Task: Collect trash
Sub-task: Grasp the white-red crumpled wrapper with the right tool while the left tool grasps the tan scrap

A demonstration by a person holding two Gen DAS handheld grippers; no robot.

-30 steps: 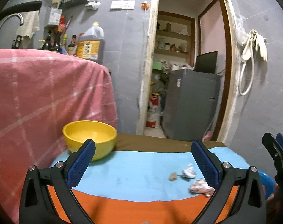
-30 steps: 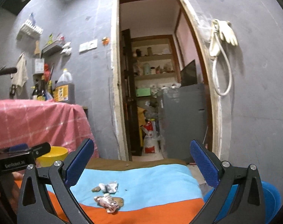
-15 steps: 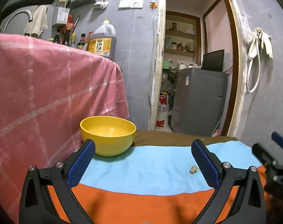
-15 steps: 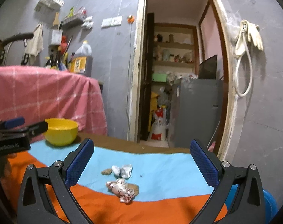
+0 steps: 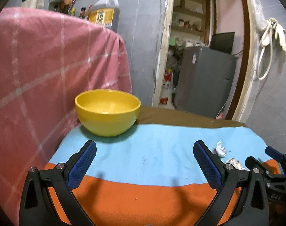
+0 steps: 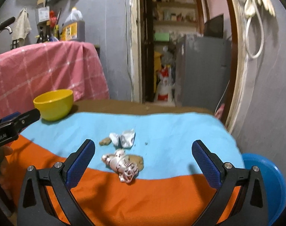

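Note:
A pile of trash lies on the blue and orange cloth: a crumpled pink-white wrapper (image 6: 122, 164), a crumpled silver-white wrapper (image 6: 125, 138), a small brown crumb (image 6: 104, 141) and a brown cookie piece (image 6: 137, 160). My right gripper (image 6: 143, 162) is open and empty, just short of the pile. My left gripper (image 5: 143, 163) is open and empty, facing a yellow bowl (image 5: 107, 112) at the far left. The silver-white wrapper (image 5: 219, 148) and the pink-white wrapper (image 5: 235, 163) show to its right, beside the right gripper's fingers (image 5: 259, 164).
A pink checked cloth (image 5: 48, 71) covers a raised surface on the left. A blue stool (image 6: 263, 179) stands off the table's right edge. Beyond the table's far edge are a doorway and a grey fridge (image 5: 205, 81).
Both grippers tilted down and moved closer to the table. The bowl and the trash pile look larger and nearer. Both grippers stayed open.

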